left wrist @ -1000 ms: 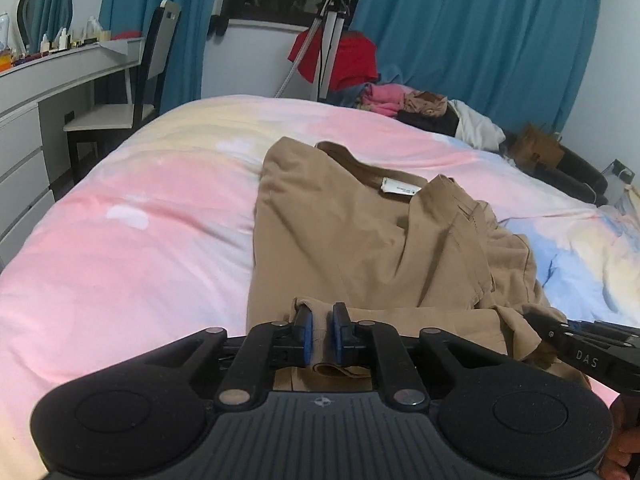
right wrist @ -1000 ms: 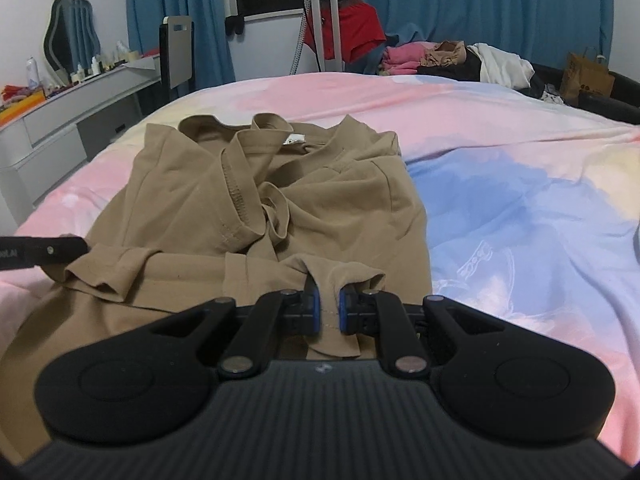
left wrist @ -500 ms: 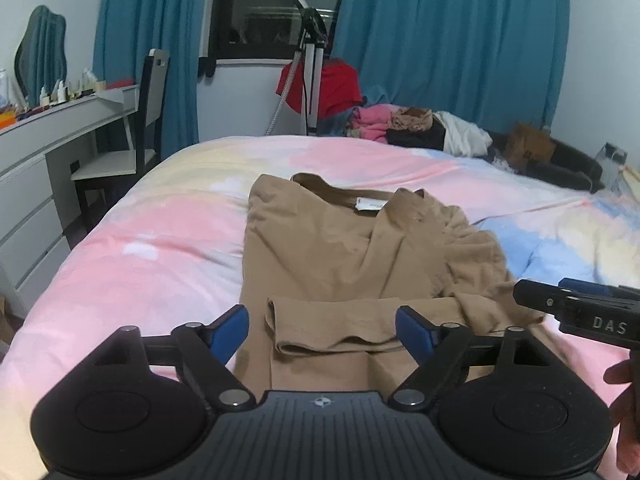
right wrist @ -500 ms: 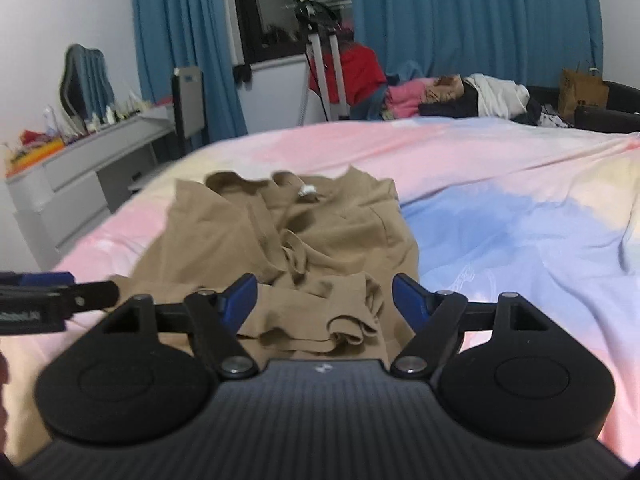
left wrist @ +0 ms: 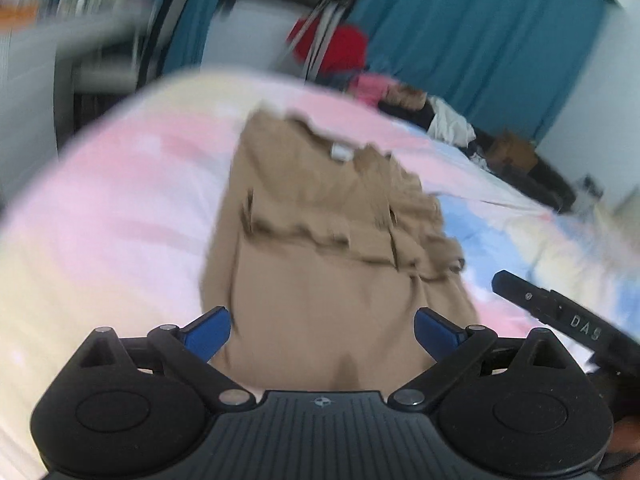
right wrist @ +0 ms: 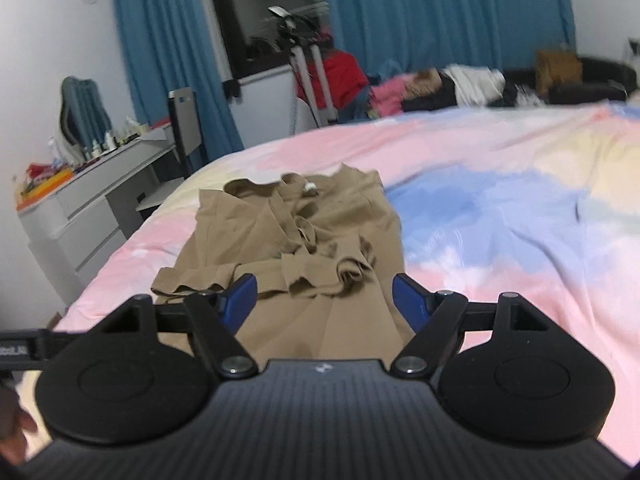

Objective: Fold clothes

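With both your left hand-held gripper [left wrist: 320, 330] and right hand-held gripper [right wrist: 324, 300] spread wide and empty, the tan shirt [right wrist: 304, 240] lies straight ahead on the bed [right wrist: 500, 208]. Its long axis runs away from you, collar far, hem nearest both.

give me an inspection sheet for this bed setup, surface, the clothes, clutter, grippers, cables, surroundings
Surface: bed with pink, blue and yellow cover, wrinkled.
Job's things: tan shirt lying on the bed, partly folded, sleeves bunched across the middle; white neck label showing.
Clutter: clothes pile past the far edge.
Grippers: left gripper open, empty; right gripper open, empty; both over the shirt's near part.
Cables: nothing seen.
Surroundings: blue curtains, tripod, white desk, chair.
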Available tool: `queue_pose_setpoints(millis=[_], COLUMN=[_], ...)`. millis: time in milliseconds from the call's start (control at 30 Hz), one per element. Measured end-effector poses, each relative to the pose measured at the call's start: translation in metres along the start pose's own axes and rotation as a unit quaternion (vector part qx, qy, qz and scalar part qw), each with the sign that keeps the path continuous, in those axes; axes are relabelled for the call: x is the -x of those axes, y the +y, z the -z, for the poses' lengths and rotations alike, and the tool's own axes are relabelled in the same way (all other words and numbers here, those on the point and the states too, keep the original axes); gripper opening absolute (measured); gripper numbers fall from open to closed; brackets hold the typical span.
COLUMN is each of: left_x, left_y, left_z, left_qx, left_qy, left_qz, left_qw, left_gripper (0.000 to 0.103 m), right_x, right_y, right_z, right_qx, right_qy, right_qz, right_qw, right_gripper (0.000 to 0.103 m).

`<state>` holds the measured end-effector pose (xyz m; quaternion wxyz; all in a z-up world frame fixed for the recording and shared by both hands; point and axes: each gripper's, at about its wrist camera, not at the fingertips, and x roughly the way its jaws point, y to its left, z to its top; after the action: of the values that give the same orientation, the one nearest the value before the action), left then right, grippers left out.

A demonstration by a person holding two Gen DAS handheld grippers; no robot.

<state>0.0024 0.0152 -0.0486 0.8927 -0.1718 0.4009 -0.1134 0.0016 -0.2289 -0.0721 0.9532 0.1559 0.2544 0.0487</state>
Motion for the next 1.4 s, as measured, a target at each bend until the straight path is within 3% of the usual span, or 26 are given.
queue_pose_setpoints(millis=[100, 233, 400, 467, 600, 733, 767, 800, 833, 933, 1033, 1167, 1200, 1267, 1333, 1400], left_x=[-0.012, -0.03, -0.044, -0.046, -0.049, -0.05, -0.051, -0.051, -0.051, -0.046, -0.037, -0.03, -0.028, -0.025, -0.022, -0.022], left_y=[0.016, 0.032, 0.043, 0.047, 0.057, 0.065, 0.068, 0.069, 0.07, 0.071, 0.067, 0.06, 0.058, 0.057, 0.058, 0.057], left_z=[0.006, 0.02, 0.026, 0.026, 0.025, 0.022, 0.02, 0.019, 0.018, 0.015, 0.01, 0.004, 0.003, 0.001, -0.001, -0.003], left_qx=[0.067, 0.144, 0.194, 0.216, 0.253, 0.279, 0.285, 0.288, 0.287, 0.287, 0.28, 0.279, 0.278, 0.274, 0.27, 0.271], left_qy=[0.056, 0.118, 0.121, 0.103, 0.065, 0.046, 0.042, 0.039, 0.036, 0.02, 0.0, -0.018, -0.022, -0.029, -0.035, -0.037], left_qz=[0.016, 0.044, 0.062, 0.069, 0.064, 0.072, 0.075, 0.074, 0.073, 0.081, 0.093, 0.108, 0.11, 0.11, 0.108, 0.106], left_qw=[0.9961, 0.9816, 0.9714, 0.9685, 0.963, 0.9564, 0.9546, 0.9541, 0.9545, 0.9543, 0.9555, 0.9541, 0.954, 0.955, 0.9563, 0.9561], left_gripper=[0.097, 0.093, 0.094, 0.092, 0.063, 0.047, 0.043, 0.032, 0.021, 0.014, 0.012, 0.011, 0.011, 0.011, 0.011, 0.011], right_x=[0.002, 0.004, 0.004, 0.002, -0.01, -0.033, -0.038, -0.042, -0.044, -0.048, -0.046, -0.041, -0.039, -0.037, -0.036, -0.035], right_y=[-0.007, -0.014, -0.017, -0.015, -0.012, -0.02, -0.02, -0.019, -0.017, -0.021, -0.035, -0.05, -0.051, -0.051, -0.049, -0.046], right_z=[0.001, 0.002, 0.007, 0.015, 0.035, 0.061, 0.067, 0.073, 0.077, 0.08, 0.078, 0.081, 0.082, 0.082, 0.079, 0.075], right_qx=[-0.035, -0.08, -0.159, -0.198, -0.263, -0.362, -0.375, -0.382, -0.384, -0.4, -0.427, -0.468, -0.472, -0.469, -0.453, -0.436], right_qy=[0.015, 0.033, 0.068, 0.085, 0.132, 0.209, 0.222, 0.232, 0.237, 0.222, 0.182, 0.153, 0.149, 0.139, 0.129, 0.121], right_qz=[0.0, -0.007, -0.068, -0.103, -0.149, -0.185, -0.191, -0.193, -0.192, -0.18, -0.152, -0.111, -0.099, -0.085, -0.071, -0.061], right_qw=[0.999, 0.996, 0.983, 0.971, 0.944, 0.889, 0.88, 0.874, 0.872, 0.871, 0.873, 0.863, 0.863, 0.868, 0.879, 0.89], right_gripper=[0.076, 0.076, 0.078, 0.078, 0.079, 0.078, 0.078, 0.078, 0.078, 0.078, 0.078, 0.075, 0.067, 0.061, 0.034, 0.019])
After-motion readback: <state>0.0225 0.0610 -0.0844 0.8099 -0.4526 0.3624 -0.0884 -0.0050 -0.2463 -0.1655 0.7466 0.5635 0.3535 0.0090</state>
